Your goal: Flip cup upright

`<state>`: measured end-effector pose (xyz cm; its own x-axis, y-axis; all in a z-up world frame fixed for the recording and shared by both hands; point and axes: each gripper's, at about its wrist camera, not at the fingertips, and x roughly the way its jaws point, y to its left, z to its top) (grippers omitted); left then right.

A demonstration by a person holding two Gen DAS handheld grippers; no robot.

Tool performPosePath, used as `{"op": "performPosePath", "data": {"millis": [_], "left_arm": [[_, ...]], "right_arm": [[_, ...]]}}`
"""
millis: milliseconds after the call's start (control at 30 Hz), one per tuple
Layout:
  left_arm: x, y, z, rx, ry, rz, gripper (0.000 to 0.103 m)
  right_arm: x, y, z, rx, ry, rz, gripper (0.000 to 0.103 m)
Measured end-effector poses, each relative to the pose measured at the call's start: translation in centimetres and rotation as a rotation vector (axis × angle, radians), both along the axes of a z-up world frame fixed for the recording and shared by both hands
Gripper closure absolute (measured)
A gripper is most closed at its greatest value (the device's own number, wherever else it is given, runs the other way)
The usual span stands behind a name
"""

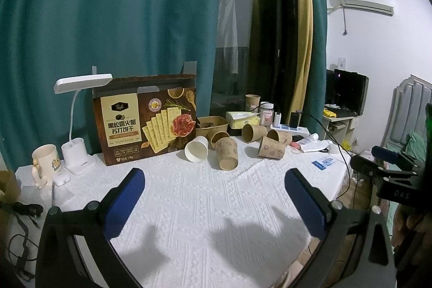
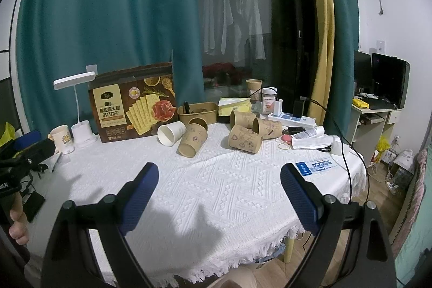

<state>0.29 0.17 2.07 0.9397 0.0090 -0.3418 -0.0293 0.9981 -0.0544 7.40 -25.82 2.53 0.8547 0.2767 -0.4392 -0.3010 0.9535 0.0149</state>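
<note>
Both tongs wide open, empty, paper cups toppled, tub perhaps holding utensils

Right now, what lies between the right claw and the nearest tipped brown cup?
Only bare white tablecloth between the open right claw and that brown cup, seen in the right wrist view.

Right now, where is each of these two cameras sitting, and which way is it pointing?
Left wrist view: sits on the left tongs, open, looking across the white textured tablecloth at the tipped brown paper cups; the right tongs show at its right edge.
Right wrist view: sits on the right tongs, open, facing the same cups from further right; the left tongs and the hand holding them show at its left edge.
Shared: the tablecloth, the cups, the white paper cup lying on its side, the brown cracker box.
</note>
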Motion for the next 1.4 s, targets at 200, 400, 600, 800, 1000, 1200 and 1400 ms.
{"op": "performPosePath", "data": {"millis": [200,400,600,800,1000,1200,1400], "left_arm": [[-0.15,-0.07,-0.08,-0.004,-0.003,-0.002,0.000],[-0.17,0.03,-0.06,-0.003,-0.003,-0.003,0.000],[0.03,0.02,0.06,0.008,0.003,-0.007,0.000],[0.05,-0.12,0.03,0.012,0.002,-0.006,0.000],[0.01,-0.12,0.01,0.011,0.001,-0.006,0.000],[0.01,-0.16,-0.02,0.012,0.001,-0.006,0.000],[-0.04,-0.20,-0.06,0.012,0.000,-0.006,0.000]], "right_arm": [[-0.04,-0.01,0.01,0.000,-0.001,0.001,0.013],[-0.14,0.02,-0.11,0.001,-0.003,0.001,0.013],[0.18,-0.39,0.11,0.005,0.000,-0.002,0.013],[0.22,-0.43,0.07,0.004,0.000,-0.001,0.013],[0.32,-0.53,0.07,0.006,0.000,-0.002,0.013],[0.25,-0.50,-0.03,0.008,-0.002,-0.001,0.013],[0.35,-0.62,-0.02,0.008,-0.001,-0.001,0.013]]}}
